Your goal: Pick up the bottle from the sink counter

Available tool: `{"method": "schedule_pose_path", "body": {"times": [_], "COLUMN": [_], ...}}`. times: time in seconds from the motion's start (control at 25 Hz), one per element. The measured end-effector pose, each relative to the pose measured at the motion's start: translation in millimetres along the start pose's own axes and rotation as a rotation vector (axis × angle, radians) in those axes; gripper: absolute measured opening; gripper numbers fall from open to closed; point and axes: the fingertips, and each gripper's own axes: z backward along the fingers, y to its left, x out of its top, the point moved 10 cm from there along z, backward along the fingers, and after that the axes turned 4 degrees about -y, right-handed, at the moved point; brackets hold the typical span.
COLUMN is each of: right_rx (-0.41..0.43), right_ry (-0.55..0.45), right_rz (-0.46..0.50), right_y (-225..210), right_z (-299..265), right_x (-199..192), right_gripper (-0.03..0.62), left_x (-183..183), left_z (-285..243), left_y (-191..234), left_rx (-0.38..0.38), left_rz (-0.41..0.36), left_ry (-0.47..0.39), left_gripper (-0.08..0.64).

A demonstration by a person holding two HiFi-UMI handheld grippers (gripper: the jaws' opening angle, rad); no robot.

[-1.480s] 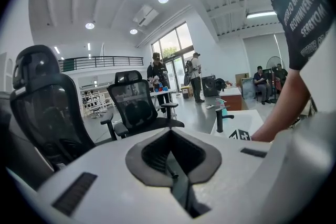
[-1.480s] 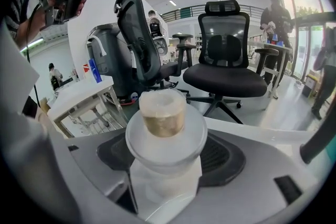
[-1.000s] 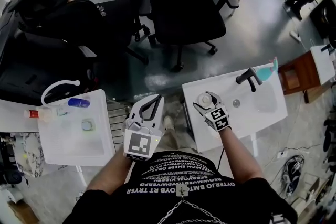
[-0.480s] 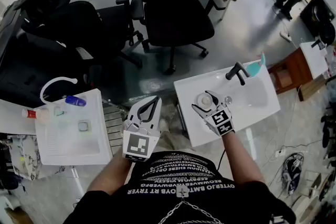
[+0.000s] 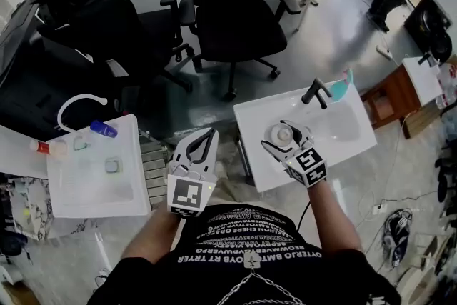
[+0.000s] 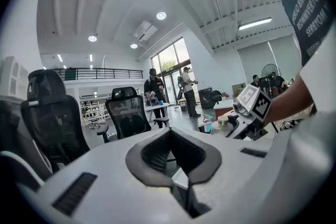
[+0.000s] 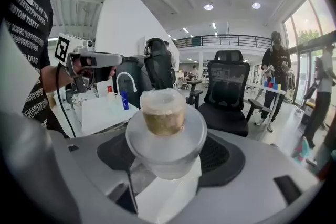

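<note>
Head view, sink counter [image 5: 253, 161], black chairs [image 5: 235, 11], right fingers [image 7: 226, 160] gripping bottle [image 7: 164, 118], left fingers [image 6: 149, 157] seemingly closed.

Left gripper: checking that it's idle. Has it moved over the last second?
No. The left gripper stays just right of the white counter, as before, with its jaws shut on nothing.

Blk office chairs [image 5: 239, 11] well beyond left gripper [image 5: 212, 132] fingers; blue bottle [image 5: 103, 129] & red-capped bottle [image 5: 43, 147] on white table [image 5: 93, 189], far left of them.
</note>
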Motion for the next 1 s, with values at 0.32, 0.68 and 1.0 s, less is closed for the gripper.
{"method": "schedule_pose_path", "body": {"times": [0.32, 0.68, 1.0], "right_rx": [0.013, 0.009, 0.007], "right_ry": [-0.024, -0.050, -0.049], "right_rz": [0.052, 0.084, 0.065], "right_y": [26.9, 44.8, 45.2], "right_z": [39.1, 61.9, 69.3], "right_x": [21.7, 26.6, 21.1], "right_gripper": [0.336, 0.336, 0.336], "left_x": [-1.2, -1.0, -1.1], "left_z": [23.0, 43.5, 47.1], "left_y": [-24.7, -39.7, -51.7], "left_rx": [0.014, 0.037, 0.022], "left_rz": [0.026, 0.037, 0.037], "left_ry": [-0.017, -0.010, 0.006], "left_gripper": [0.002, 0.002, 0.002]}}
